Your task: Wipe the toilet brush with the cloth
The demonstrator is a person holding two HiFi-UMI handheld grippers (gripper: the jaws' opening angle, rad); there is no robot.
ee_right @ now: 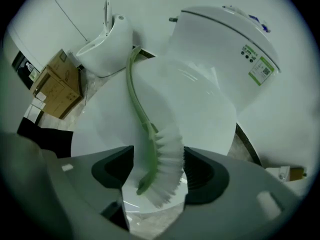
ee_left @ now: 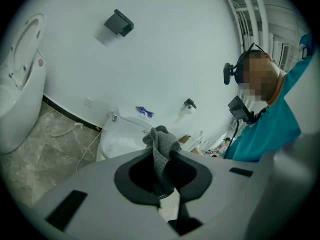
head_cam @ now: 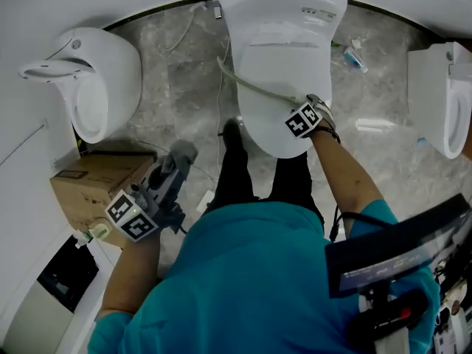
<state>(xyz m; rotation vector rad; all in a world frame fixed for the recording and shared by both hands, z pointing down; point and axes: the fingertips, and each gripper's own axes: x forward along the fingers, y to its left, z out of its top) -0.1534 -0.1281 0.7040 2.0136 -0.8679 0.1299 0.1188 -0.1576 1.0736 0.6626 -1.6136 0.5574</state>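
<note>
A toilet brush [head_cam: 251, 87] with a pale green handle and white bristles lies across the closed lid of the white toilet [head_cam: 284, 50]. My right gripper [head_cam: 302, 110] points down at the lid's front. In the right gripper view its jaws stand wide on either side of the brush head [ee_right: 160, 154], and the left pad is not pressing on the green spine. My left gripper [head_cam: 173, 169] hangs lower left of the toilet, over the floor. It is shut on a grey cloth [ee_left: 161, 144], which bunches up above the jaws.
A second white fixture [head_cam: 96, 80] stands at the left and a third [head_cam: 450, 102] at the right edge. A cardboard box [head_cam: 96, 186] sits by the left wall. Small items [head_cam: 354, 56] and a cable [head_cam: 177, 35] lie on the marble floor.
</note>
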